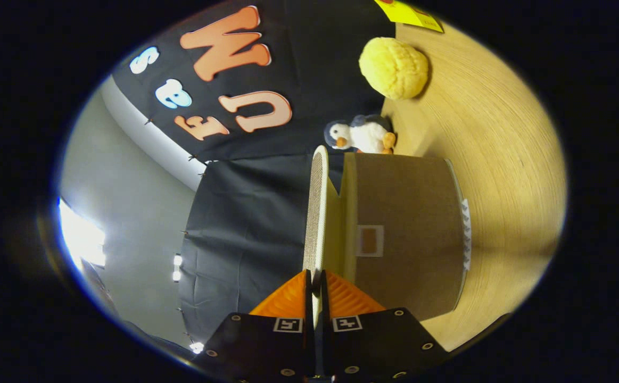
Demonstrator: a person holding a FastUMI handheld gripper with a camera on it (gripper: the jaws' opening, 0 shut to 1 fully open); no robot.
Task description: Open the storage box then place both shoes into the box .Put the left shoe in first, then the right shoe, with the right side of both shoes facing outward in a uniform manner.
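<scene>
the view is rolled on its side, so the wooden desk (501,159) fills the right of the frame and the booth's black wall (245,223) the left. at bottom centre the tool (315,290) has its 2 fingers drawn narrow, nearly together, and they pinch the near edge of the box's lid (315,213), 1 finger on each face of the thin panel. the lid runs straight up from the fingers through the middle of the frame, edge-on, and stands apart from the box (405,229) with a pale gap between them, so the box is partly open. the brown box sits on the desk just right of centre, with a small label window (369,240) on the face toward the camera. beyond the box, in the upper middle, a toy penguin (362,135) lies on the desk against the wall. further up and right sits a yellow bumpy ball (394,68), and a yellow card (410,13) lies above it.
</scene>
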